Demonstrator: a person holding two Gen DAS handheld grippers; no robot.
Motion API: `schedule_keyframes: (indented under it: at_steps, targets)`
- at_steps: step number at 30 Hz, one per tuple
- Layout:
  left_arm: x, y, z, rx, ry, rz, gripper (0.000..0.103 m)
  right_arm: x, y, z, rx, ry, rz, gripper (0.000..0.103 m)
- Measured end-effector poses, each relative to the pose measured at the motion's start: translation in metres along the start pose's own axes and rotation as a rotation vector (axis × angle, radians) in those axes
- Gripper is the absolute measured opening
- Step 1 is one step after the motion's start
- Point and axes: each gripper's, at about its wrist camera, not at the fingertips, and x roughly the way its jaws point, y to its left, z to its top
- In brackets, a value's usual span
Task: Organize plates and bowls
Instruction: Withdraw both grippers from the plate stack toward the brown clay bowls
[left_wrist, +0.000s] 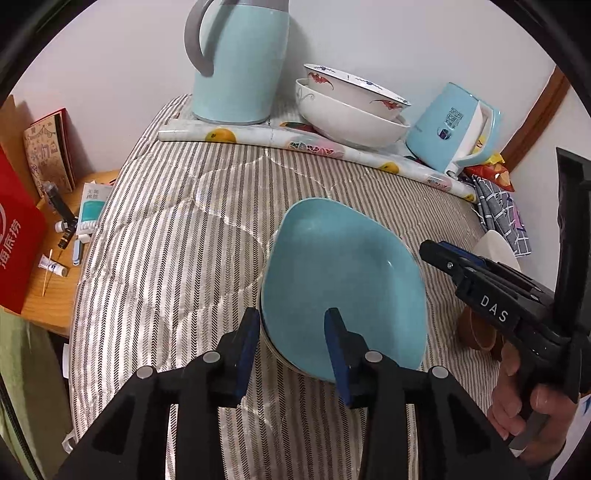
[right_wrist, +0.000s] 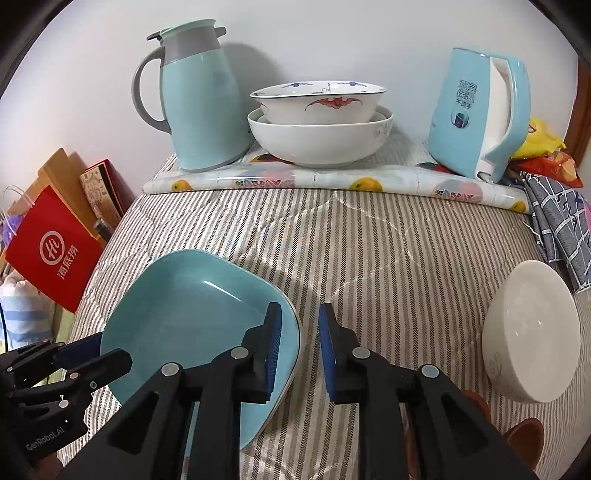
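1. The glossy turquoise squarish ceramic plate (left_wrist: 343, 280) lies atop another dish on the striped quilted cloth (left_wrist: 177, 229).
2. The left gripper (left_wrist: 291, 350) straddles the plate's near-left rim, jaws narrowly parted, pads apart from it.
3. The right gripper (right_wrist: 297, 350) brackets the opposite rim, its gap narrower, also untouching.
4. Bare cloth stretches behind, up to the stacked white porcelain bowls (right_wrist: 319, 122); an upturned white bowl (right_wrist: 532, 332) sits right.

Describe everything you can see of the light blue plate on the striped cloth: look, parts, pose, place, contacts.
The light blue plate is squarish with rounded corners, a shallow raised rim and a glossy, ceramic-looking glaze. It lies face up on the striped cloth, apparently stacked on another pale dish whose edge peeks out beneath. The left claw straddles its near rim, and the right claw its right edge; neither's pads visibly press it.
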Motion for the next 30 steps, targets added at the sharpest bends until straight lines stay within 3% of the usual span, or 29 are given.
schedule_keyframes:
  at_steps: [6,10,25,30]
  targets:
    - [-0.003,-0.002,-0.001,-0.003,-0.006,0.000,0.035,-0.010,-0.001,-0.005,-0.002,-0.009,-0.001,0.022]
    - [-0.005,-0.003,-0.002,-0.009,-0.015,0.005,0.035,-0.020,-0.001,-0.010,-0.009,-0.026,-0.003,0.035]
    - [-0.029,-0.025,-0.006,-0.006,-0.109,0.023,0.035,-0.077,-0.045,-0.044,0.112,-0.112,-0.027,0.035]
    - [-0.037,-0.042,-0.011,0.044,-0.134,0.052,0.037,-0.106,-0.067,-0.060,0.141,-0.153,-0.044,0.037]
